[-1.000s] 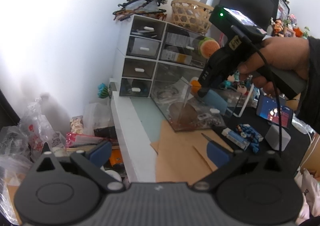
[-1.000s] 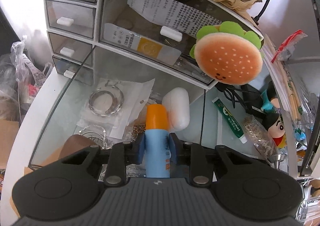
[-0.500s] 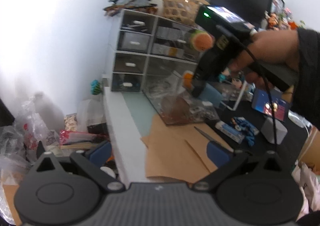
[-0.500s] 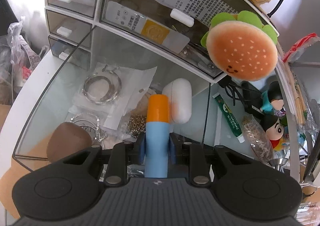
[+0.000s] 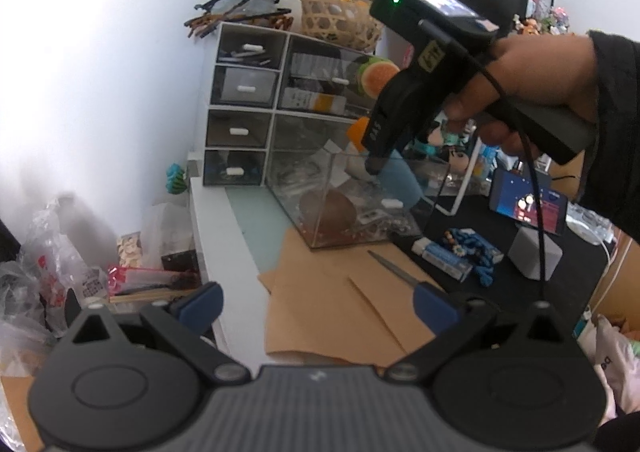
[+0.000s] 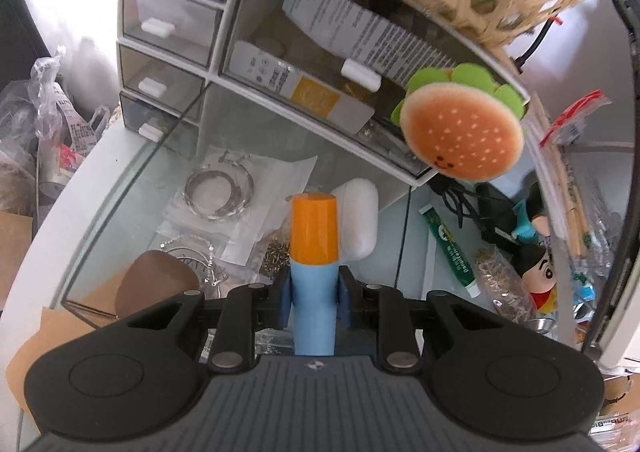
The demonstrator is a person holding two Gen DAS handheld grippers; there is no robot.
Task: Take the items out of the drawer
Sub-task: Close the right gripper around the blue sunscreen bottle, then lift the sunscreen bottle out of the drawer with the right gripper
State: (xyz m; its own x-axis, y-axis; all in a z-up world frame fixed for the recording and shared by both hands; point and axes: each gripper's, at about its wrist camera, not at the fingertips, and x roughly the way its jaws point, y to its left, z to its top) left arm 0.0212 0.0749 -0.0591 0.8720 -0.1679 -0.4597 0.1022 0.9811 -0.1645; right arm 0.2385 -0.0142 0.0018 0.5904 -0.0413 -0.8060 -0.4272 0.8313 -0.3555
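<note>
Pulled far out of the organizer (image 6: 224,63) and resting on the tabletop (image 5: 224,228): the clear drawer (image 5: 304,211), left open so its contents can be reached from above. Inside it, scattered flat: a white case (image 6: 358,221), a bagged ring (image 6: 219,193), a brown round object (image 6: 158,286), small metal bits.

Clamped between the blue pads of the right hand-held gripper (image 6: 313,302): a blue tube with an orange cap (image 6: 314,252), gripped low on the blue body, cap pointing away from the camera and up out of the jaws. Jaws narrowed to the tube's width, pads pressing on both sides; no gap visible. Held over the open drawer, above the white case and the bags, clear of them as far as can be judged. Gripped on the body rather than the cap, probably so the cap cannot slip off under the squeeze.

Seen from the left wrist view: the right hand (image 5: 532,91) wrapped round the pistol-style handle, sleeve dark, cable trailing down from the unit, nose tilted steeply down toward the drawer.

Left hand-held gripper (image 5: 316,304): jaws wide apart, nothing between them, hovering low over brown paper (image 5: 332,316) at the table's edge, well apart from the drawer, angled only slightly downward. Seemingly parked there as a watcher, out of the working hand's path.

Likely step in hand: lifting the tube out of the drawer. Not yet set down anywhere.
</note>
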